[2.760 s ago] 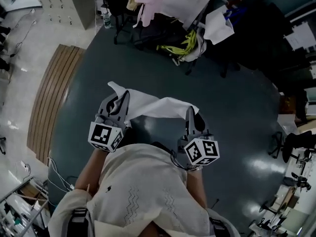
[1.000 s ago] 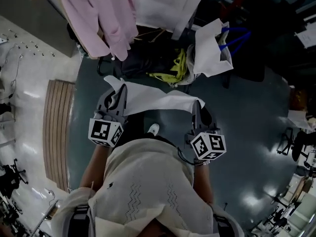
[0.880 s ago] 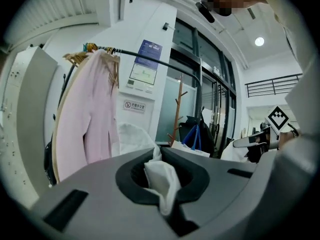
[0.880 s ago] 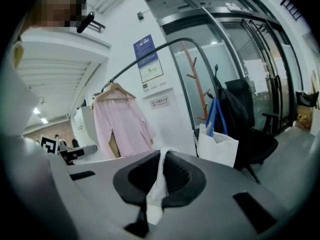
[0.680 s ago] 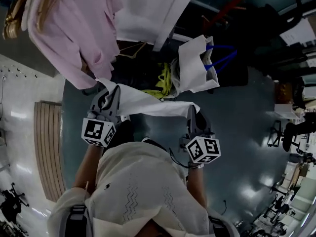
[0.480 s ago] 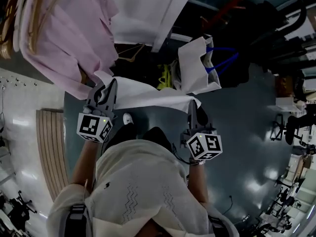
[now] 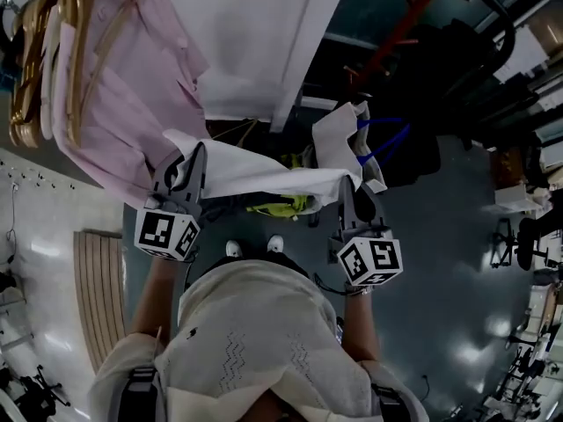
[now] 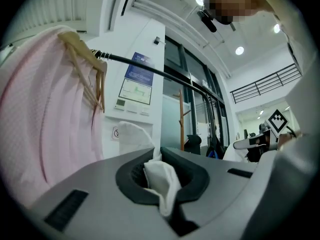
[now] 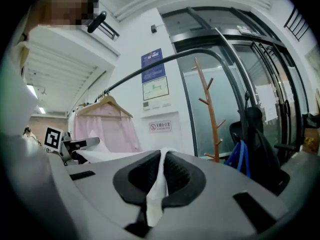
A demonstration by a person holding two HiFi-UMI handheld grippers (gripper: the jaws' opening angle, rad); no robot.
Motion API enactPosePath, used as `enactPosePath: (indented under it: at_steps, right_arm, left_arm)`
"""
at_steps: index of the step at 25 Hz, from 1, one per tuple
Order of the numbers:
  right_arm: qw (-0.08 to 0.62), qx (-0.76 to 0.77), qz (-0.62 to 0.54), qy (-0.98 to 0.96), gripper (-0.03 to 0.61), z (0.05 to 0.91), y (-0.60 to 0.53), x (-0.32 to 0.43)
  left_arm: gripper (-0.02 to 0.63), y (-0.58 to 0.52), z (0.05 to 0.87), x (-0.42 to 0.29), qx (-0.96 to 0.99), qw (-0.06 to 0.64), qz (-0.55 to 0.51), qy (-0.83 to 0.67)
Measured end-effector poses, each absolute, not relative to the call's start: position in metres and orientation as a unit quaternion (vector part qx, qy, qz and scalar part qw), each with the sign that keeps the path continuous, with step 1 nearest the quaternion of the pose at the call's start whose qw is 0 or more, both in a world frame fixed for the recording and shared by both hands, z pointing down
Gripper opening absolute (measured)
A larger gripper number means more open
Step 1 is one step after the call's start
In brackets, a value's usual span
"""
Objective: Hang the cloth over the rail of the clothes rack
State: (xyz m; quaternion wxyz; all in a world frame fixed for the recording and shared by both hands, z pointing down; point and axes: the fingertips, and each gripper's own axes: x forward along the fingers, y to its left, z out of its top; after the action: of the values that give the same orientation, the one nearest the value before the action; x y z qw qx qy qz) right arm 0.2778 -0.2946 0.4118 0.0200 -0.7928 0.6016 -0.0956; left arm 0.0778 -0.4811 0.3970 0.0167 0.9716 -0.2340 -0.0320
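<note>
A white cloth is stretched level between my two grippers in front of the person's chest. My left gripper is shut on the cloth's left corner, and a fold of cloth bulges from between its pads. My right gripper is shut on the right corner, where a strip of cloth is pinched. The rack's black rail runs above and ahead of the left gripper. In the right gripper view the rail arches overhead. The cloth does not touch it.
Pink shirts on wooden hangers fill the rail's left part, close to the left gripper. A white signboard stands behind the cloth. A white bag with blue handles and a wooden coat stand are to the right.
The person has walked up to the rack; the pink shirts and signboard now loom close. Both grippers have lifted the stretched cloth higher while keeping hold of it.
</note>
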Motion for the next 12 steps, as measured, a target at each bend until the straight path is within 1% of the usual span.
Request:
enactPosePath:
  at_steps: [7,12]
  right_arm:
    - [0.052,-0.763,-0.036,0.643,0.021,0.328,-0.327,0.301]
    - [0.077,-0.735,0.01,0.673,0.021,0.249,-0.347,0.308]
  left_arm:
    - [0.017,-0.497,0.321,0.089,0.965,-0.027,-0.061,-0.252]
    - [0.017,-0.504,0.25,0.092,0.957,-0.095,-0.089,-0.26]
